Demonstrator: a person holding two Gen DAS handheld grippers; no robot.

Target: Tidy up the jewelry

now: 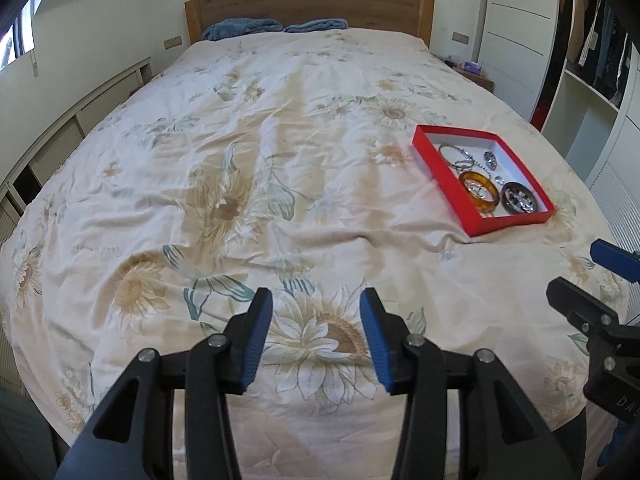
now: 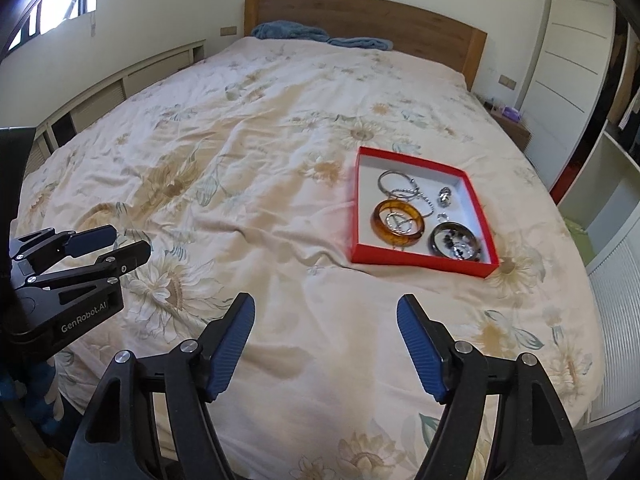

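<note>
Blue ribbed pads line both claws. Left gripper (image 1: 316, 338): black frame, jaws apart, nothing between them, only the cream sunflower-print bedspread (image 1: 248, 152) below. Right gripper (image 2: 326, 346): same build, jaws spread wider, also empty. Two grippers in all; no earlier view to compare.

Landmark: one shallow red cardboard box with white lining (image 2: 424, 258), lying flat on the bedspread, ahead and to the right of both claws, well apart from them. Inside it, counted: one amber translucent bangle (image 2: 398, 220) near the front wall, one dark glossy bangle (image 2: 454, 240) beside it at the front right corner, thin silver wire bangles (image 2: 394, 184) toward the back (number unclear, overlapping), one small silver ring-like piece (image 2: 445, 196) right of those. Small bright pieces lie within both thick bangles; too fine to identify.

Beyond the box: one wooden headboard (image 2: 360, 16), two blue folded blankets (image 2: 288, 30) against it.

Writing: "GenRobot.AI" on the left gripper's body, seen from the right wrist view.
</note>
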